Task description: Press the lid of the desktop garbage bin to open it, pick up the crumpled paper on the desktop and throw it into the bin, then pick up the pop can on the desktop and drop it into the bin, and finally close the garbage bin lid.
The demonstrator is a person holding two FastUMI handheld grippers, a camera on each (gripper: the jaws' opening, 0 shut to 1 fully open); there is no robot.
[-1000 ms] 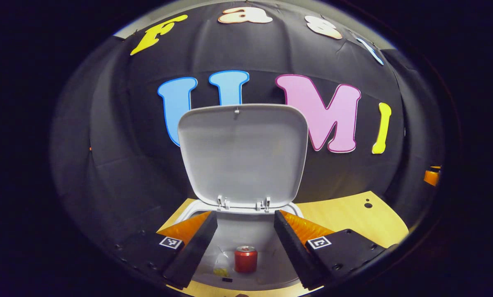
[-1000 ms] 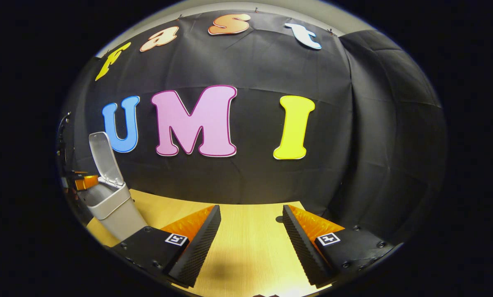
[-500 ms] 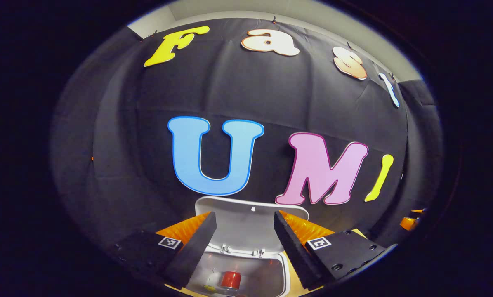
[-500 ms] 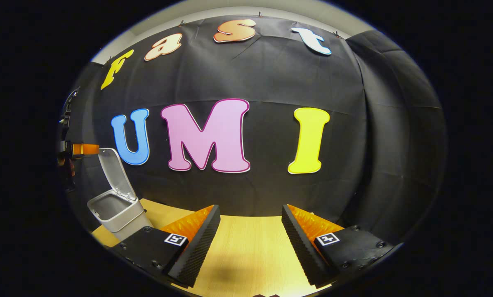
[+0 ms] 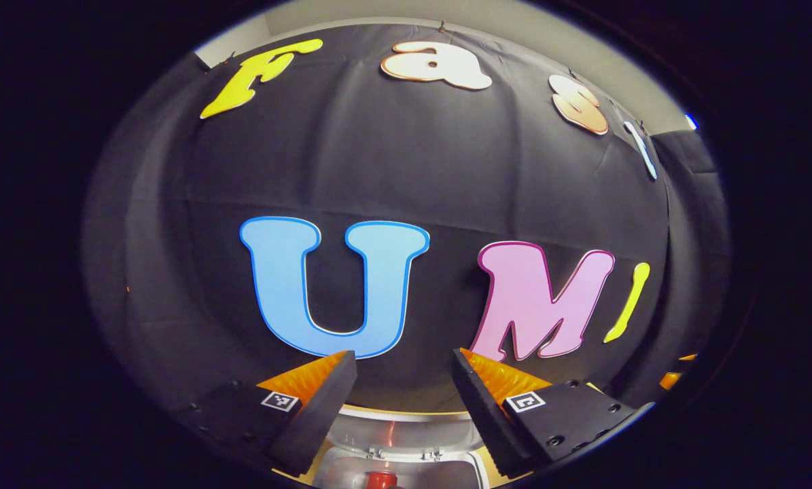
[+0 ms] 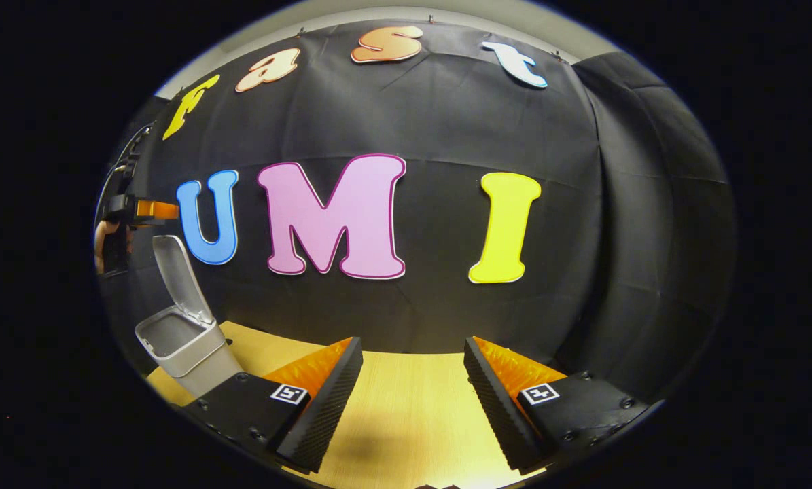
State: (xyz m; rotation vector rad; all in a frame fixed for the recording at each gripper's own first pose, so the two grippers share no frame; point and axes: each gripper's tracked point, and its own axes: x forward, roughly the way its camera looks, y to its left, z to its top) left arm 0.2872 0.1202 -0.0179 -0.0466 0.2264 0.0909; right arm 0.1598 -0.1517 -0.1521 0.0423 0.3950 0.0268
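1. The pale grey plastic desktop bin (image 6: 183, 343) stands on the wooden desk (image 6: 406, 407), red pop can (image 5: 380, 480) inside.
2. The left claw (image 5: 403, 380), open and empty, hovers above the upright grey lid (image 6: 174, 272); bring it down behind the lid's top edge and push forward gently.
3. The right claw (image 6: 412, 380) is open and idle.

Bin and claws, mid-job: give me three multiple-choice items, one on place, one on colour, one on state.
1. Where is the pop can?
A. in the bin
B. on the desktop
C. in the left claw

2. What colour is the can?
A. blue
B. red
C. green

3. How is the bin lid?
A. shut
B. taken off
C. raised on its hinge

Answers:
1. A: the left gripper view shows it inside the bin, below the open left claw.
2. B: its visible part is red.
3. C: the right gripper view shows the lid standing up behind the bin's mouth.
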